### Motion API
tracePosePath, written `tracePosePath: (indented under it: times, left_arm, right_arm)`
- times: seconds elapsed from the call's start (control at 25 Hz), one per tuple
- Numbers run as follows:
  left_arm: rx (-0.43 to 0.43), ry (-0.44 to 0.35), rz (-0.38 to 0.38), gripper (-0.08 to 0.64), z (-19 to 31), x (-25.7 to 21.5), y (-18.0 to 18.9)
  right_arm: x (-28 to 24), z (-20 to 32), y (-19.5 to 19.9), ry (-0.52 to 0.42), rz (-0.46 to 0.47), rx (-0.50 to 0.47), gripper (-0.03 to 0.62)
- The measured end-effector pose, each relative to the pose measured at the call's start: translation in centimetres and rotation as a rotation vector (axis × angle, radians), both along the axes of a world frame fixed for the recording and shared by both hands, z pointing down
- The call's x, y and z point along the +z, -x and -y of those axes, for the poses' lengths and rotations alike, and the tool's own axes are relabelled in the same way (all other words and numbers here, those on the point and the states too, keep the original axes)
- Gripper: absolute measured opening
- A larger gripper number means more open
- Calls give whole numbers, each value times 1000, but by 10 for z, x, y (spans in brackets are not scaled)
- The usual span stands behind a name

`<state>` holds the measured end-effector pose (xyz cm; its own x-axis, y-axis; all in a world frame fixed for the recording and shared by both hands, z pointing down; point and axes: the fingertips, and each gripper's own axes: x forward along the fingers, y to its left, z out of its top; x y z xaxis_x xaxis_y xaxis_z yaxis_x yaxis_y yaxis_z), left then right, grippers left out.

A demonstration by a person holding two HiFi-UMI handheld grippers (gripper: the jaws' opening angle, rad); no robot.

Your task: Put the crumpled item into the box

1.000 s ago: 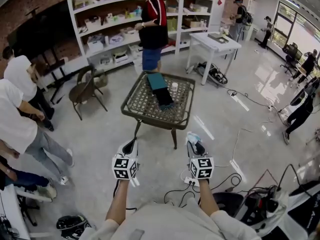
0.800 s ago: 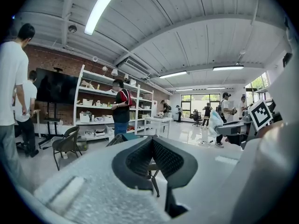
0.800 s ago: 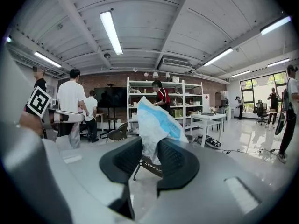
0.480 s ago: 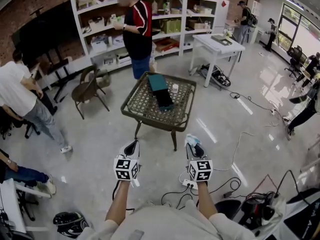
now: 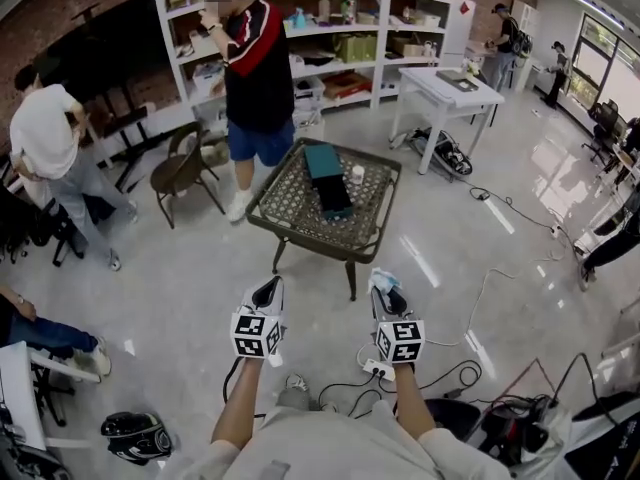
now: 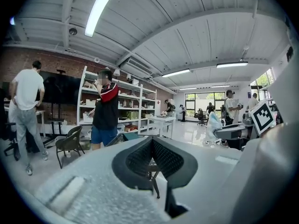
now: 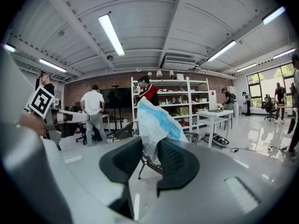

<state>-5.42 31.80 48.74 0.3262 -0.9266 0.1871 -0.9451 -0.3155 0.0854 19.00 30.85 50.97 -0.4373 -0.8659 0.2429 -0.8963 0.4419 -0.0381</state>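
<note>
A wicker-topped table [image 5: 300,218] stands ahead of me on the floor. On it lie a teal box [image 5: 322,160], a dark box [image 5: 333,200] and a small white cup [image 5: 357,175]. My right gripper [image 5: 384,286] hangs short of the table, shut on a crumpled white and blue item [image 5: 383,277]. In the right gripper view the crumpled item [image 7: 156,120] sticks up between the pads [image 7: 174,158] of the right gripper [image 7: 150,155]. My left gripper [image 5: 269,291] is level with it on the left. In the left gripper view the left gripper [image 6: 152,143] is shut with nothing in it.
A person in a red and black shirt [image 5: 255,68] stands at the table's far left corner, beside a brown chair [image 5: 180,173]. Cables [image 5: 450,368] lie on the floor near my feet. A white table [image 5: 445,90] and shelves [image 5: 330,23] stand beyond. More people are at the left.
The person in the red and black shirt has walked from behind the table to its far left corner. Both grippers stay where they were, the right one still holding the crumpled item.
</note>
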Motion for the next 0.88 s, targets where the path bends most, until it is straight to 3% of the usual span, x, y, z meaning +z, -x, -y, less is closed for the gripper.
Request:
tracePosePath:
  times: [0.44, 0.88]
  left_arm:
    - [-18, 14, -6, 6, 51, 19, 15]
    - [45, 7, -28, 6, 187, 9, 39]
  right_arm:
    - [17, 53, 9, 14, -6, -1, 100]
    - [-3, 176, 35, 0, -34, 45, 101]
